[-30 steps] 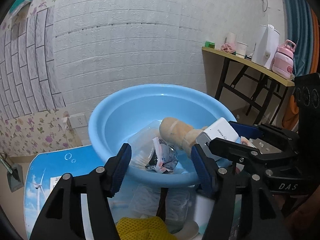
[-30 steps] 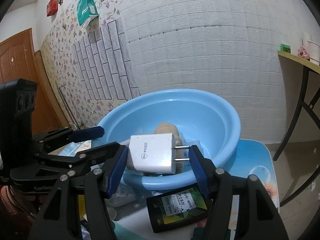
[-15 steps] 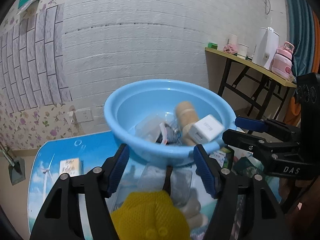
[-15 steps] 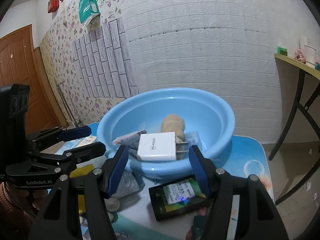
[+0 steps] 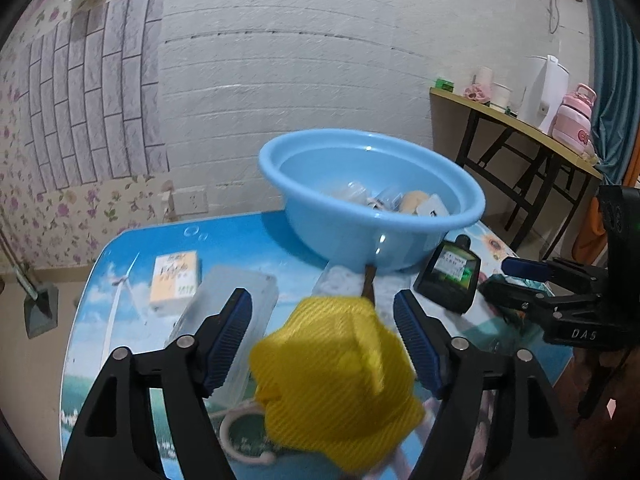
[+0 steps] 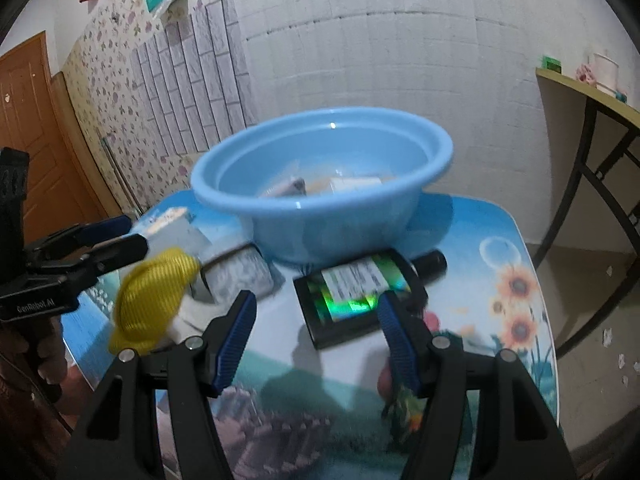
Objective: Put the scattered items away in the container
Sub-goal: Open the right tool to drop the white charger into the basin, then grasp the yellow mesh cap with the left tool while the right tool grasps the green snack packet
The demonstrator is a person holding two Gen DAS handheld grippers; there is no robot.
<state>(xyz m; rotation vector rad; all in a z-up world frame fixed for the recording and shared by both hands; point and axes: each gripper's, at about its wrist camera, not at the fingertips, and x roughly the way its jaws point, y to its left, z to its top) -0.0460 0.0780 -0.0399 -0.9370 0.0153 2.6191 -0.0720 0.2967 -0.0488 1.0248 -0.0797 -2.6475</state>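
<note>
A blue basin [image 5: 372, 204] [image 6: 320, 184] stands at the back of the table and holds a white charger [image 5: 434, 206] [image 6: 354, 184], a tan roll and packets. My left gripper [image 5: 322, 332] is open just behind a yellow mesh item [image 5: 336, 376] [image 6: 154, 300] on the table. My right gripper [image 6: 316, 334] is open and empty, back from the basin and just above a flat black bottle with a green label [image 6: 360, 292] [image 5: 452, 274].
A clear plastic box [image 5: 228, 312], a small orange-and-white box [image 5: 174, 276] and a bagged item with a brown handle [image 5: 348, 284] lie on the printed table top [image 6: 480, 280]. A side table [image 5: 516, 120] with a pink bottle stands at the right.
My right gripper let the white charger go into the basin and opened. Both grippers pulled back from the basin toward the table's near side.
</note>
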